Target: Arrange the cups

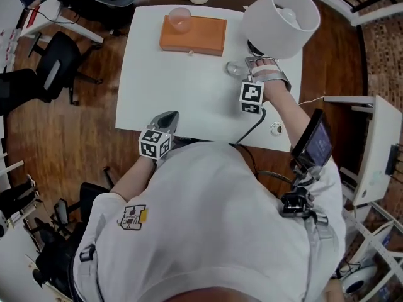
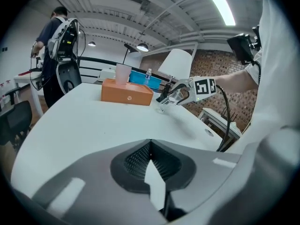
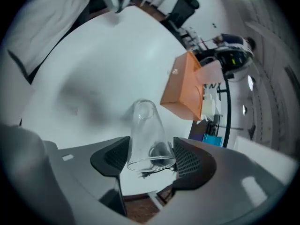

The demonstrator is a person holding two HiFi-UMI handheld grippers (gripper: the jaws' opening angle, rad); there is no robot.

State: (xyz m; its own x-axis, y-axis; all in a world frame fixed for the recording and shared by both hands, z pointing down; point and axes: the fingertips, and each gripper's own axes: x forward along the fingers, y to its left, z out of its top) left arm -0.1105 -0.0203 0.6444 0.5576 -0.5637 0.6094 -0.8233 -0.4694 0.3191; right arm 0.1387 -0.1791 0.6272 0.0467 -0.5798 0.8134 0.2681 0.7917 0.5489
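Above the table [image 1: 182, 93], the right hand-held gripper [image 3: 151, 157] grips 1 clear cup [image 3: 146, 125]

Open office: swivel chairs [image 1: 60, 65], white table [image 1: 189, 90]

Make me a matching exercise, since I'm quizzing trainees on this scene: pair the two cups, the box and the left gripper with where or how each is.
1 clear cup
2 pink cup
3 orange box
4 left gripper

A on the orange box
B jaws together, empty
C on the white table
D in the right gripper's jaws

Pairs: 1-D, 2-A, 3-C, 4-B.
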